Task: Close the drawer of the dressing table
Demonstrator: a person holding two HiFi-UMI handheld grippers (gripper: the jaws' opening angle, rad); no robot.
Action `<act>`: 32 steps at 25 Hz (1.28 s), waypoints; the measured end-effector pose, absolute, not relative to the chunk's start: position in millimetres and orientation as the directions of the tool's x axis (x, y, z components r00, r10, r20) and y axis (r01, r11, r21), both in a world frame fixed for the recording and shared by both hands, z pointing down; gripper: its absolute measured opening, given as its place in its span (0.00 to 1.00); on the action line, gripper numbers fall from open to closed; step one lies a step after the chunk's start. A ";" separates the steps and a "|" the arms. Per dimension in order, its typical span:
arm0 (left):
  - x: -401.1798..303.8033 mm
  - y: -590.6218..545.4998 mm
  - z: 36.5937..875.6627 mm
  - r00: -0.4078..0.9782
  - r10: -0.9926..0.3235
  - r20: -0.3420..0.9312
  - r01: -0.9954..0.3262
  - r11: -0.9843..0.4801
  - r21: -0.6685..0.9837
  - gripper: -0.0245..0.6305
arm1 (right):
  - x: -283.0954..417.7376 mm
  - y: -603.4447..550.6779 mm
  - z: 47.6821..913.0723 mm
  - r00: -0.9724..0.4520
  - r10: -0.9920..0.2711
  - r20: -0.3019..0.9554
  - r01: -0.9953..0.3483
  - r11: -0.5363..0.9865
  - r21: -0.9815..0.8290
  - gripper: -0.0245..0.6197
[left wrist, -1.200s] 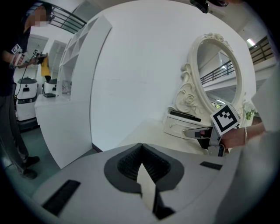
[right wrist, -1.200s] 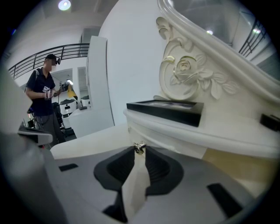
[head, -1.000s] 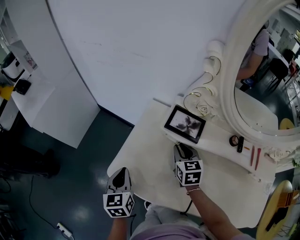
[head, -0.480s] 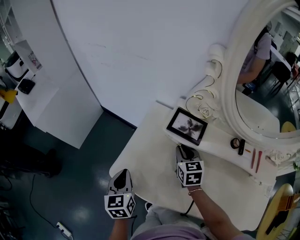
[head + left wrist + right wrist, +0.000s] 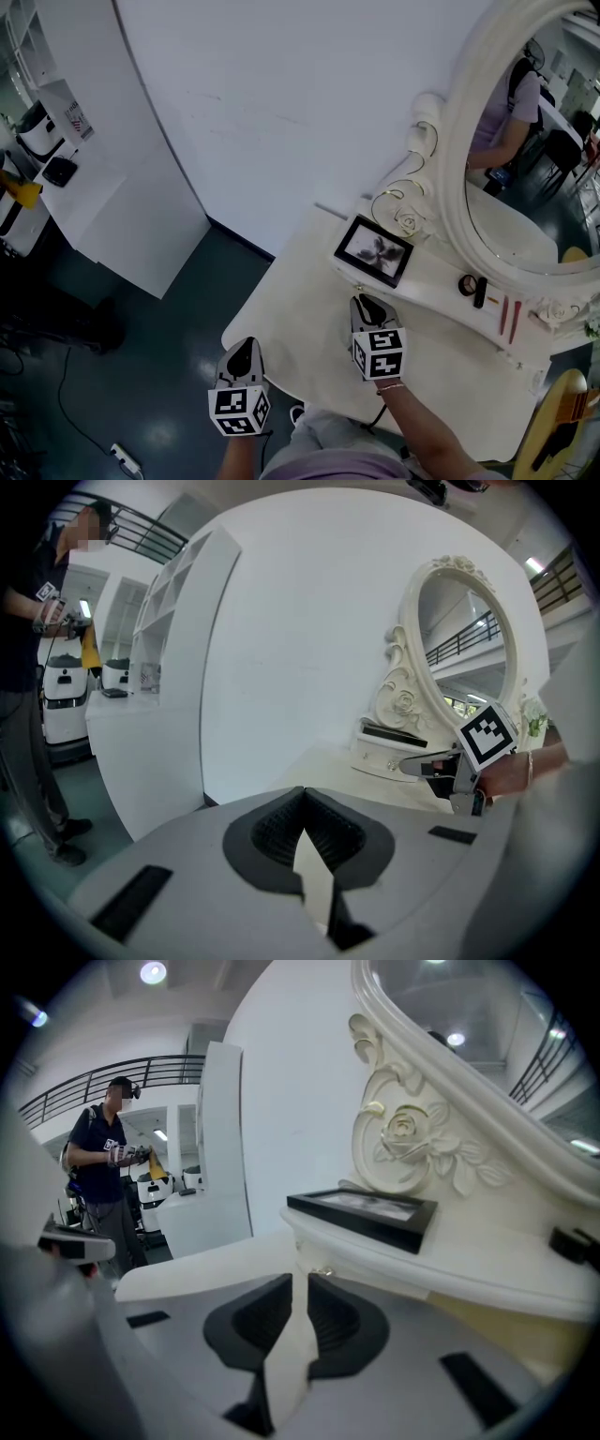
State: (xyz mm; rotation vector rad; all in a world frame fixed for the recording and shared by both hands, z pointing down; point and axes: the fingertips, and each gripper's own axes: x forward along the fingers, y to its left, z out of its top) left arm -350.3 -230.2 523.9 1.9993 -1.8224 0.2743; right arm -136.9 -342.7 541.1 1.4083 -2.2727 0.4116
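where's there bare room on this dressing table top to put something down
The tabletop is bare from its left edge across to the picture frame, and along the front at right. Crowded: the raised shelf under the mirror, holding the frame, a compact and red sticks.

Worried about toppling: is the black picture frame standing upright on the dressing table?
No: the right gripper view shows the picture frame lying face-up on the raised shelf.
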 end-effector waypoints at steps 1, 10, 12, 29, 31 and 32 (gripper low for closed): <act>-350.1 -228.5 522.5 0.122 -0.902 0.413 -0.984 -0.054 0.172 0.04 | -139.3 -338.5 538.5 -0.397 -0.769 0.501 -0.895 0.446 -0.025 0.12; -350.4 -209.7 511.3 0.120 -0.914 0.387 -0.984 -0.059 0.167 0.04 | -152.0 -303.2 507.2 -0.447 -0.780 0.439 -0.875 0.484 -0.030 0.10; -350.0 -204.5 508.7 0.121 -0.917 0.381 -0.984 -0.061 0.167 0.04 | -153.6 -294.8 500.2 -0.456 -0.782 0.424 -0.872 0.488 -0.037 0.09; -355.7 -158.2 490.1 0.118 -0.935 0.336 -0.986 -0.070 0.150 0.04 | -163.9 -218.5 466.5 -0.515 -0.781 0.354 -0.851 0.516 -0.101 0.04; -357.3 -153.0 489.2 0.119 -0.936 0.332 -0.986 -0.071 0.152 0.04 | -164.5 -209.4 465.1 -0.516 -0.781 0.353 -0.851 0.513 -0.108 0.04; -357.8 -150.4 488.4 0.119 -0.937 0.330 -0.986 -0.071 0.153 0.04 | -164.8 -205.3 464.4 -0.516 -0.780 0.353 -0.851 0.514 -0.108 0.04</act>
